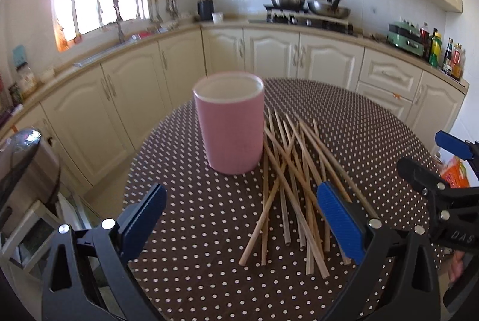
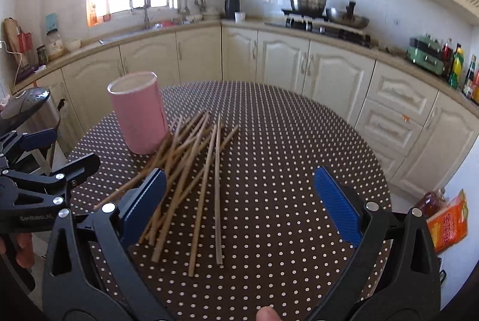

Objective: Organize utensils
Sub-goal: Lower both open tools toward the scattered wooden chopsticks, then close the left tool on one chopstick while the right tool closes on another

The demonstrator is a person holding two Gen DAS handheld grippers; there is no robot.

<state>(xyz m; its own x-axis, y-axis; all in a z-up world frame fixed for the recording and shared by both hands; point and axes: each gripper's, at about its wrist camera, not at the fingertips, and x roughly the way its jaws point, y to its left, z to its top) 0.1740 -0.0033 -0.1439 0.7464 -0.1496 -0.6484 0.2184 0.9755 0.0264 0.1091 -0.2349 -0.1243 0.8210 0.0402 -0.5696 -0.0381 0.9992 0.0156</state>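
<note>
A pink cylindrical holder (image 1: 230, 123) (image 2: 138, 113) stands upright on the round table, and I see nothing inside it. Several bamboo chopsticks (image 1: 292, 189) (image 2: 191, 168) lie in a loose crossed pile right beside it. My left gripper (image 1: 241, 219) hovers open over the table in front of the holder, its right blue pad above the pile's near ends. The right gripper (image 2: 239, 207) is open too, just right of the pile with nothing between its fingers. Each gripper shows at the edge of the other's view.
The table wears a brown cloth with white dots (image 2: 299, 159). A steel bin (image 2: 33, 108) stands off its left edge. An orange packet (image 2: 449, 222) lies on the floor at right. Cream kitchen cabinets (image 1: 269, 51) ring the room behind.
</note>
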